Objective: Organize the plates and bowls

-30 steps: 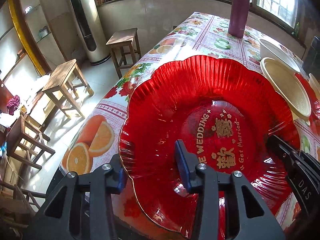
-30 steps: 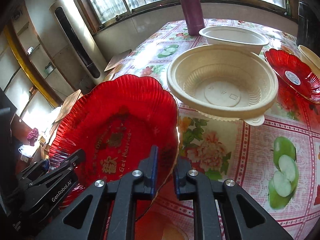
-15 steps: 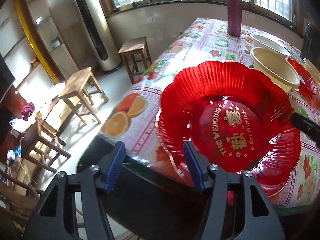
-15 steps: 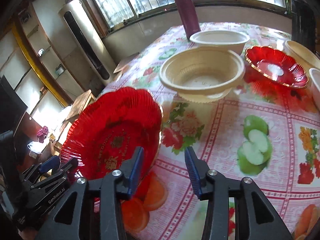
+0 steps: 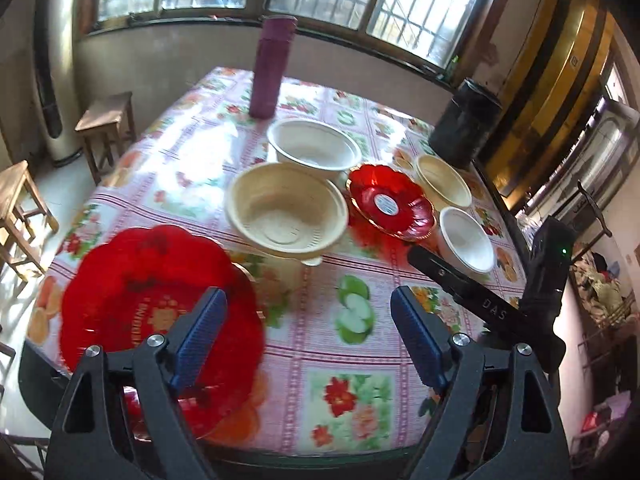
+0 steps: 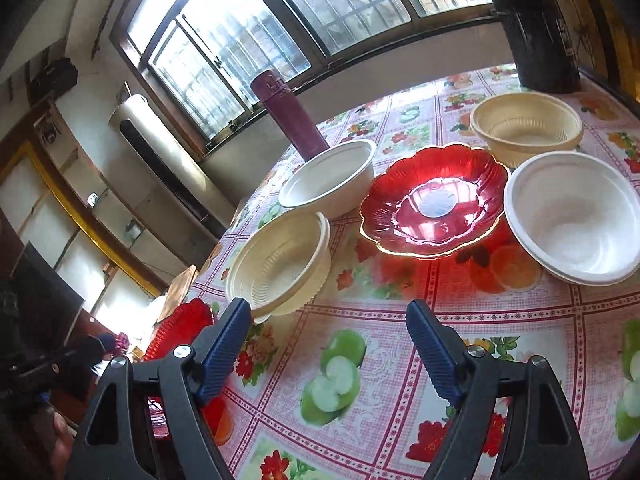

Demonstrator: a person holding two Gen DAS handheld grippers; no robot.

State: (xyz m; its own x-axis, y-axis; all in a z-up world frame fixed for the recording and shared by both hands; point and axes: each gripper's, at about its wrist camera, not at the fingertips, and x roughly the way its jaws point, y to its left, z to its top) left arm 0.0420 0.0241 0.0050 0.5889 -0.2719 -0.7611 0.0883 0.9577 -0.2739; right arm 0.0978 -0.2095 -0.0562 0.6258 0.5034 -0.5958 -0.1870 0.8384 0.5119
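Big red plate (image 5: pixel 152 304) sits at the near left corner of the table (image 5: pixel 360 364), w/ gold lettering in its middle; my left cam shows it blurred, partly behind the left finger. Small red plate (image 5: pixel 390 202) lies further in, gold-edged, white sticker at its centre. Around it I count four bowls: big beige bowl (image 5: pixel 286 210) just left of it, white bowl (image 5: pixel 314 150) behind that one, far beige bowl (image 5: pixel 444 182) on its right-rear side, small white bowl (image 5: pixel 466 240) at its right-front. Whether rims touch I can't tell.

Left gripper (image 5: pixel 308 338) hangs above the near table edge, jaws wide and opening, nothing between them but tablecloth; plate is beside the left finger, not held. Right gripper (image 6: pixel 328 344) same story: jaws wide apart, opening, empty, over the apple print on the cloth. From the right cam the big red plate shows only as a sliver at far left, the big beige bowl just beyond my left fingertip.

Further back: purple flask (image 5: pixel 272 66) upright near the window end, dark cylindrical container (image 5: pixel 466 120) at the far right corner. Wooden stools (image 5: pixel 106 128) on the floor to the left.
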